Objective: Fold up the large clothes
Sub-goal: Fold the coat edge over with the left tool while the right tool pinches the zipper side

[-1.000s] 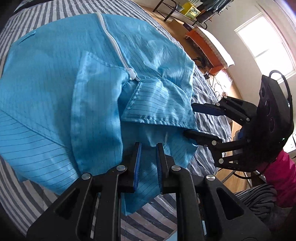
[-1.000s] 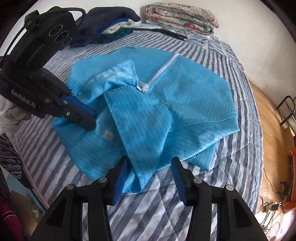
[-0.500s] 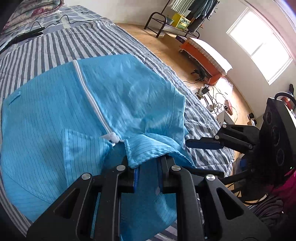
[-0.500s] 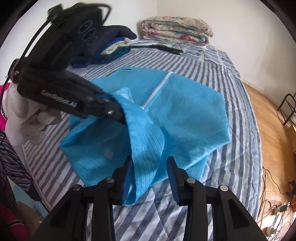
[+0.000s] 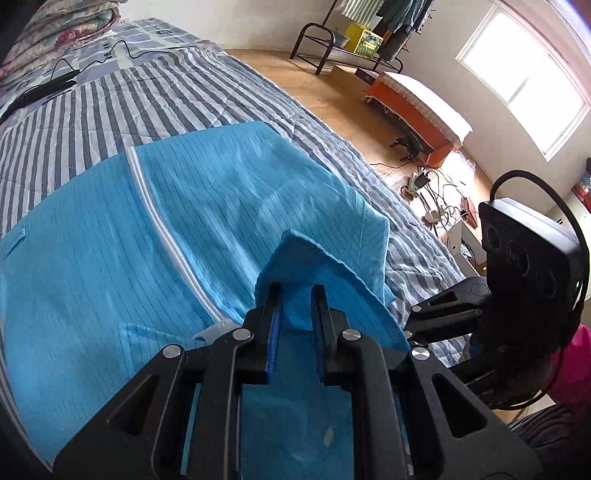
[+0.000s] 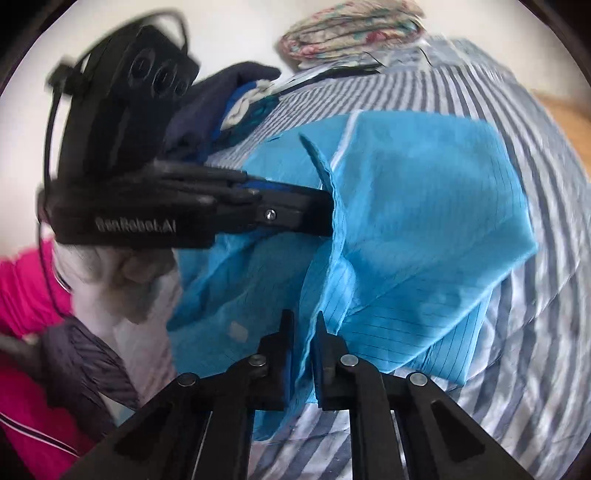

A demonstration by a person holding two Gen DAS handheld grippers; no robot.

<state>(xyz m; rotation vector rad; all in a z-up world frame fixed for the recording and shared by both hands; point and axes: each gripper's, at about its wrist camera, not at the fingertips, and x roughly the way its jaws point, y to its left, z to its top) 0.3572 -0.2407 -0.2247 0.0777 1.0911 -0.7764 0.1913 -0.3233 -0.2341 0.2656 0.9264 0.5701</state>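
Observation:
A light blue jacket (image 5: 110, 240) with a white zipper (image 5: 159, 229) lies spread on the striped bed. My left gripper (image 5: 297, 291) is shut on a raised fold of its near edge, held up off the bed. In the right wrist view the jacket (image 6: 424, 206) hangs in a ridge between both tools. My right gripper (image 6: 303, 317) is closing its jaws, with a bunch of the blue cloth pinched between the pads. The left gripper (image 6: 328, 214) clamps the same lifted edge higher up. The right gripper (image 5: 410, 321) shows beside the cloth's right edge in the left wrist view.
The striped bed cover (image 5: 129, 96) stretches beyond the jacket. A folded floral quilt (image 6: 351, 33) and a pile of dark clothes (image 6: 221, 96) lie at the far end. A black corded device (image 5: 37, 92) rests there too. An orange bench (image 5: 413, 110) and floor cables (image 5: 432, 195) are beside the bed.
The right gripper's jaws have narrowed onto the blue cloth. Both grippers have lifted the near edge of the jacket and carried it over the rest of the garment.

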